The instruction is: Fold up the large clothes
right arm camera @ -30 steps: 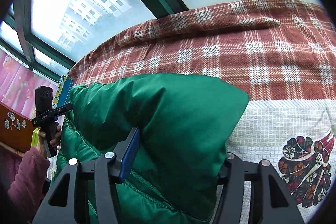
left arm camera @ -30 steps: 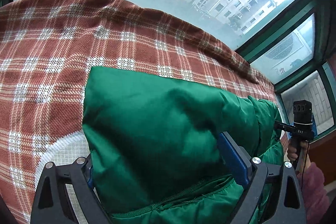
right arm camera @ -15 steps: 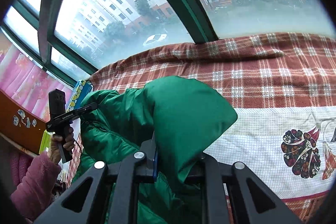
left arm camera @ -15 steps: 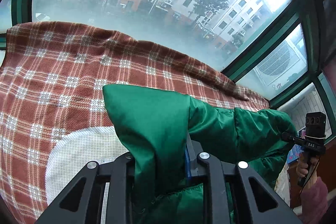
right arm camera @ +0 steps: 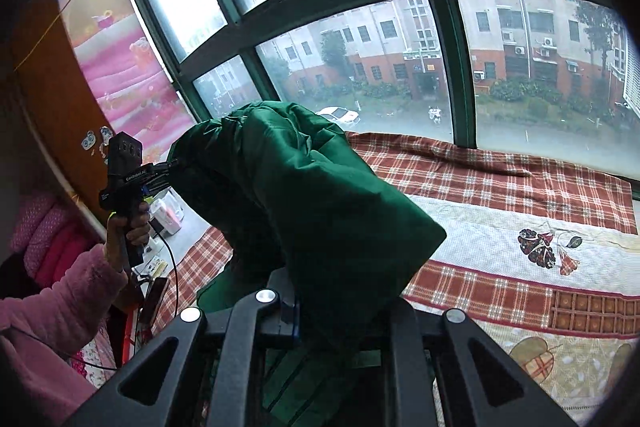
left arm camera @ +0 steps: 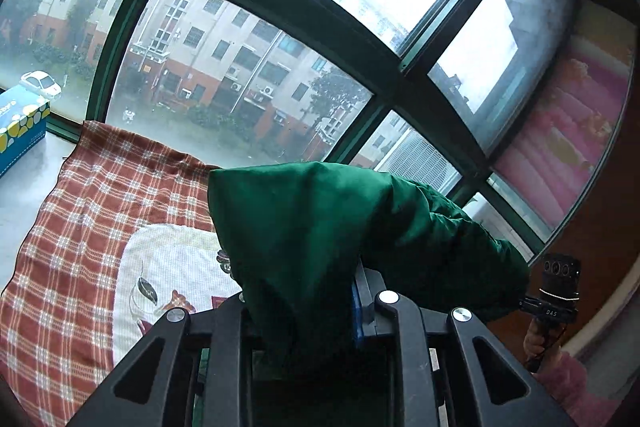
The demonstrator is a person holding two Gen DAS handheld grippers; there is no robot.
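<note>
I hold a green padded jacket (left arm camera: 340, 227) up in the air between my two grippers, above a bed covered with a red plaid blanket (left arm camera: 80, 227). My left gripper (left arm camera: 304, 307) has its jaws drawn almost together, clamped on a bunch of the green fabric, which rises in a puffy hood-like peak directly ahead of the camera. My right gripper (right arm camera: 340, 307) is pinched just as tightly on another bunch of the same jacket.

In the left view, the right gripper appears small at the far right, past the end of the fabric; in the right view, the left gripper appears at the far left, its tips touching the jacket. So the jacket's long axis runs side to side between my hands, with each end gathered at one tool and the middle humped between them. More green fabric hangs below each gripper, out of clear view.

The blanket lies below and ahead of both tools, toward a large green-framed window (right arm camera: 460, 67). I judge neither hand is nearer to it, so laying the jacket flat calls for lowering both ends forward together.
</note>
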